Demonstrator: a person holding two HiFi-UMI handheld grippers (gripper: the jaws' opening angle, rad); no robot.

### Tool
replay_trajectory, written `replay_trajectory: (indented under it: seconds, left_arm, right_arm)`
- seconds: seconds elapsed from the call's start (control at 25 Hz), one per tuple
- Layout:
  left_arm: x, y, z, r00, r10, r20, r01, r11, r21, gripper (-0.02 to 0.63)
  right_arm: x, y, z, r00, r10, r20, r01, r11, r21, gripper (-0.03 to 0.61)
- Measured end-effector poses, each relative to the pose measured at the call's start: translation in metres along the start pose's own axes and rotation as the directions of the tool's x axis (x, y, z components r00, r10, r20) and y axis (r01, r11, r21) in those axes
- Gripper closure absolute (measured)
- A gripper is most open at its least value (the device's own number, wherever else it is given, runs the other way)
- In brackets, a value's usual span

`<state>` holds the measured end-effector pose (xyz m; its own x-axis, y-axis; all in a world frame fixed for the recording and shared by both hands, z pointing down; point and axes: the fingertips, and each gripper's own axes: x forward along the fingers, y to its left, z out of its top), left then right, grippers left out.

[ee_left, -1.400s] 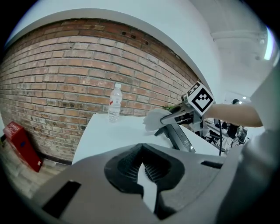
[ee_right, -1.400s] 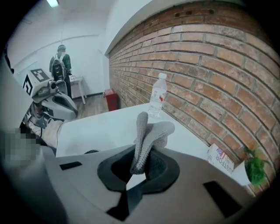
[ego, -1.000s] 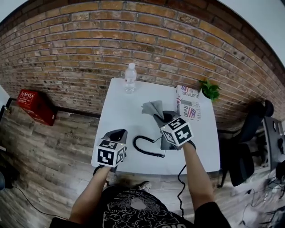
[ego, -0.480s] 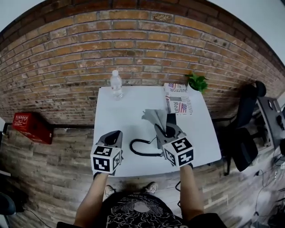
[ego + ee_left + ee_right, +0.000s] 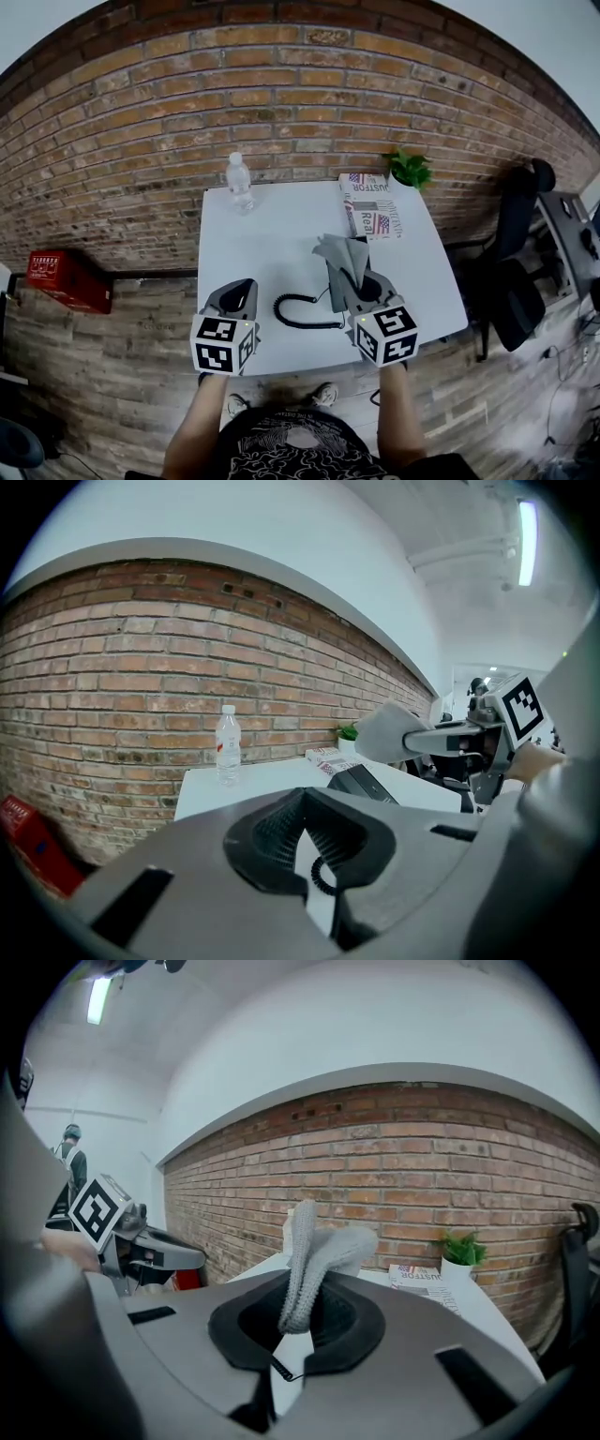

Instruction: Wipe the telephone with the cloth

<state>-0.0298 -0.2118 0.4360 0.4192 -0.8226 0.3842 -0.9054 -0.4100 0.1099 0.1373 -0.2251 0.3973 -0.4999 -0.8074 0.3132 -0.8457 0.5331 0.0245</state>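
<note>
Telephone (image 5: pixel 337 292) is sitting on the white table (image 5: pixel 262 234) in the head view, its coiled cord (image 5: pixel 302 314) curling out to its left. The right claw (image 5: pixel 359 279) is hovering over the telephone, pinching the grey cloth (image 5: pixel 342 255), and the left claw (image 5: pixel 236 298) is hanging left of the telephone, past the cord. In the left gripper view, that claw's jaws are pressing together on nothing. In the right gripper view, the cloth is standing up from between the clamped jaws.
</note>
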Motion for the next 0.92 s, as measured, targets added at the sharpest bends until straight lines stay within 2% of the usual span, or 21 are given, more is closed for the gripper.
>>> replay_trajectory:
  seconds: [0.92]
  left_arm:
    - [0.0004,-0.0043,-0.0014,1.000,-0.002,-0.006,0.002,1.000,0.002,0.607]
  right_arm:
    - [0.0038,0.0092,-0.0010,0.999,0.044,0.010,-0.045,0.999,0.020,0.568]
